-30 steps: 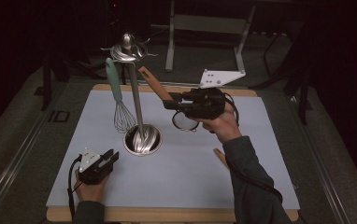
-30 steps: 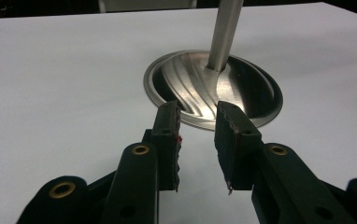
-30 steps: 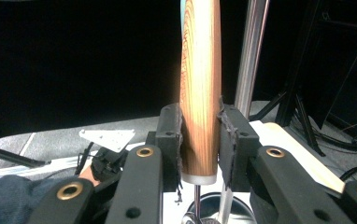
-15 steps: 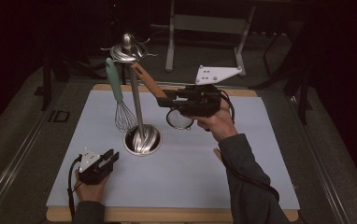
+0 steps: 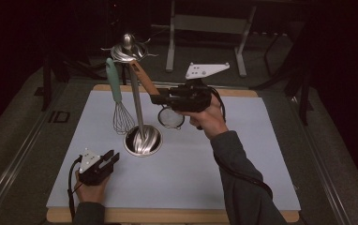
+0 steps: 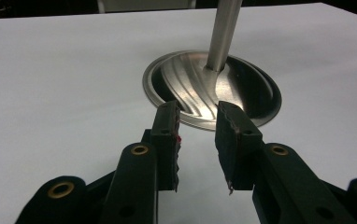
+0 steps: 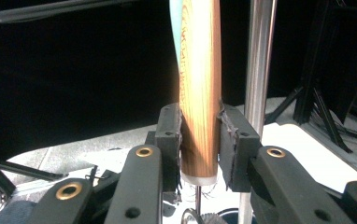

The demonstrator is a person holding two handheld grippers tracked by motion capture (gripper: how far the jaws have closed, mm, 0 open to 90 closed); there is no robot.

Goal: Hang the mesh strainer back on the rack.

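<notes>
Two grippers are seen over a white mat (image 5: pixel 242 154) in a dark room: right gripper (image 7: pixel 199 140) clamped on a strainer's wooden handle (image 7: pixel 200 93), left gripper (image 6: pixel 197 140) parted, empty.

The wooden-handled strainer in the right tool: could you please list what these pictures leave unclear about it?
- Wooden-handled strainer: high view, too small to tell whether its top is hooked on the steel utensil stand.
- Mesh bowl: right gripper view, cut off by the bottom edge.
- Right tool: its pads cover the handle's sides.
</notes>
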